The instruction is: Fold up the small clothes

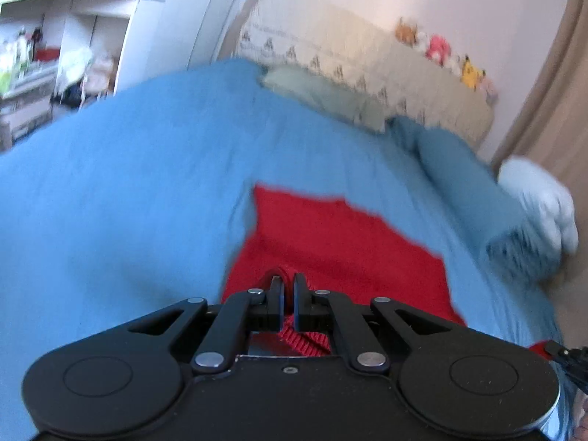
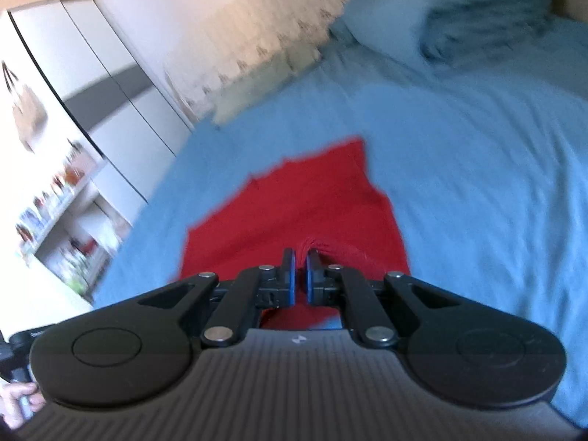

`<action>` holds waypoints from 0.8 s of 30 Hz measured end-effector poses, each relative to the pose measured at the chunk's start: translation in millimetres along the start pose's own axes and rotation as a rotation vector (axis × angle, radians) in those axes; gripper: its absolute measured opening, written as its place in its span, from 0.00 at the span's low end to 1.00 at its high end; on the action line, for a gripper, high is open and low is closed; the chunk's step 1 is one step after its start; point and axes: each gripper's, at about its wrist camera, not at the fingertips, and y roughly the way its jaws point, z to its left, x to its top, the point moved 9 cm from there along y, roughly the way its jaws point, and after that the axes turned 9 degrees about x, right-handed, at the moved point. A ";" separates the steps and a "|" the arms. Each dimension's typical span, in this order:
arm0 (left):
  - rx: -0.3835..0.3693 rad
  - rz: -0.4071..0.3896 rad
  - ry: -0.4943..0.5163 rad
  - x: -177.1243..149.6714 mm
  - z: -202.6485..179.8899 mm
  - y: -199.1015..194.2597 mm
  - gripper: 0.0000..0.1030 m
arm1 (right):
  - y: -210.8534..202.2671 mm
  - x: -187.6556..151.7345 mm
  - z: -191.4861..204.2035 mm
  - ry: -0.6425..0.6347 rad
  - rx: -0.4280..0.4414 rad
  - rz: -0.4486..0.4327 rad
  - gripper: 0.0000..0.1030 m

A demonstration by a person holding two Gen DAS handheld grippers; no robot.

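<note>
**Both grippers pinching the near edge of a red knit on the bed**

Lying spread on the blue bedspread (image 1: pixel 128 169), red knitted garment (image 1: pixel 330 242), near edge raised into both tools. Pinching a ribbed red hem, left gripper (image 1: pixel 288 294), jaws drawn narrow with a bunch of knit gripped between them and a ribbed strip trailing back toward the tool body. Doing likewise on its own side, right gripper (image 2: pixel 300 275), blue-lined jaws nearly together with a small gathered peak of red fabric showing just past the tips. Sitting well apart from the garment, a rolled blue blanket (image 1: pixel 474 187) and a white soft toy (image 1: pixel 540 198) toward the far right of the bed; standing off to the side, a white wardrobe (image 2: pixel 110 84) and cluttered shelves (image 1: pixel 40 55).

Judging by the ribbed knit: handling soft, light and stretchy, draping and sagging between the two holds, not slippery, not fragile. Likely stretching out of square if pulled hard, so keeping the tension even. Best taking hold at the ribbed hem or at the corners, where the thicker edge gives the pads something to bite, and keeping the two holds level so the fold line stays straight. Blurring throughout both views, so finer detail of the weave and the exact garment type not being readable.
</note>
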 end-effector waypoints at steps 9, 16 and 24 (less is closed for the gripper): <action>0.046 -0.031 -0.076 121.3 -51.1 152.6 0.04 | 147.6 147.0 -16.9 -0.036 -0.021 -0.037 0.20; 0.117 -0.013 -0.026 125.2 -70.5 275.3 0.04 | 283.9 163.9 -84.0 -0.037 -0.123 0.011 0.20; 0.189 0.020 -0.012 113.9 -49.5 337.6 0.04 | 353.7 160.7 -125.6 -0.066 -0.168 0.033 0.20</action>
